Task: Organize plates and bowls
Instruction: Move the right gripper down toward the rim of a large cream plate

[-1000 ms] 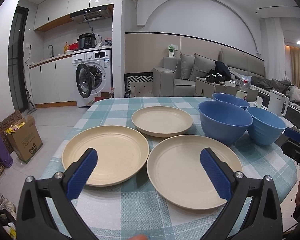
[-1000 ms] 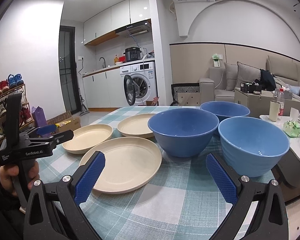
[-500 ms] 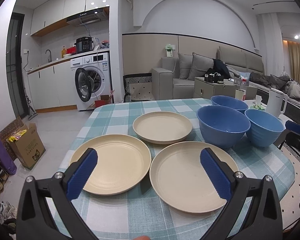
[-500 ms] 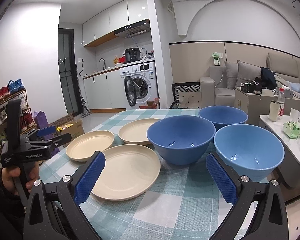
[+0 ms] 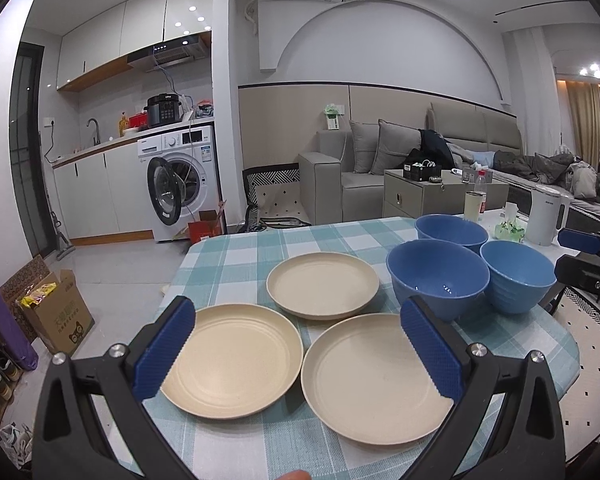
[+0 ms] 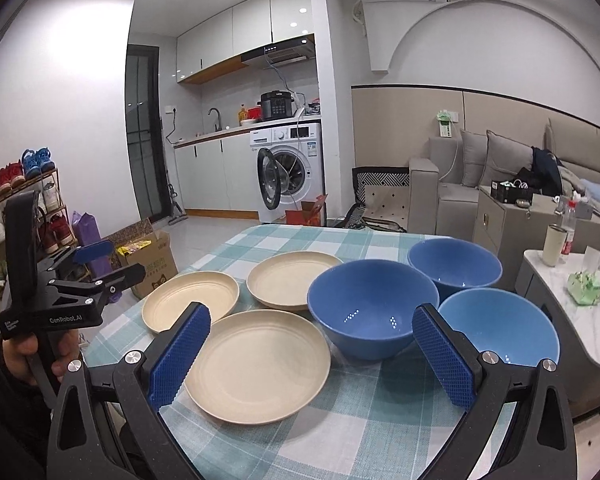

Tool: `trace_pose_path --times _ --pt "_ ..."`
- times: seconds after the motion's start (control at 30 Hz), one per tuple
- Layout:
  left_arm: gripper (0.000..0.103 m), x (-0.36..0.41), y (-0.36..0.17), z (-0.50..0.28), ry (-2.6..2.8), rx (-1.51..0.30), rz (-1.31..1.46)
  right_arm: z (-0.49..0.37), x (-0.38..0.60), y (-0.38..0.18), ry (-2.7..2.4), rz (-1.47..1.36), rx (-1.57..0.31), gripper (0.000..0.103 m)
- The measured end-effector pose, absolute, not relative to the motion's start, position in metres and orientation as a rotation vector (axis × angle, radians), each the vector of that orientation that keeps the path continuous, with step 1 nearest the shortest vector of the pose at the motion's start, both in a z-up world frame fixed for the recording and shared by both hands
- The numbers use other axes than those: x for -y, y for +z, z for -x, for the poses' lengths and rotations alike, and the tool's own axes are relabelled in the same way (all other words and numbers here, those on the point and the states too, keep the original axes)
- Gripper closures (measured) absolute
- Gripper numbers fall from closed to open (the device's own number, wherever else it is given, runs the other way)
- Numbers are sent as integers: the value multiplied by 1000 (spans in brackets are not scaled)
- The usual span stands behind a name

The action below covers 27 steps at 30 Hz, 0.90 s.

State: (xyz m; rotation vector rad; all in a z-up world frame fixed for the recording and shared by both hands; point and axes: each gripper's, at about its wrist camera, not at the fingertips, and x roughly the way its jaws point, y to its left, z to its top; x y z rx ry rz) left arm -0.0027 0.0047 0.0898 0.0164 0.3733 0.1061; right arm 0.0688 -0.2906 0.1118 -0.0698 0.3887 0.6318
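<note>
Fingers (image 5: 166,344) wide apart on the left gripper (image 5: 298,350), nothing between them, hanging above the near edge of the desk (image 5: 236,256) with its checked cloth. Below sit three cream plates: the left plate (image 5: 236,360) and the near plate (image 5: 374,374) side by side, almost touching, and the far plate (image 5: 323,285) just behind the gap between them. To the right, three blue bowls bunch together: the dark bowl (image 5: 438,282), the pale bowl (image 5: 516,280) beside it, and the back bowl (image 5: 450,230) behind both. At the right edge the other tool pokes in, though its tips are too cut off to read here.

Over to the right wrist view: the right gripper (image 6: 310,354) also has its fingers (image 6: 442,354) spread, holding nothing, poised over the near plate (image 6: 260,364) and the dark bowl (image 6: 372,306). The pale bowl (image 6: 504,328) sits lower right, the back bowl (image 6: 454,262) behind it. The left plate (image 6: 190,300) and far plate (image 6: 288,280) lie further back. A hand (image 6: 32,354) at the left grips the left tool's handle beside the desk.
</note>
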Motion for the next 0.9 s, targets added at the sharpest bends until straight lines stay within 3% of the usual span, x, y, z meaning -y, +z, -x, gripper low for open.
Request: trace_pose_path --times 0.9 --pt "0 -41 98 -57 158 -469 106 -132 238 136 668 162 -514 0"
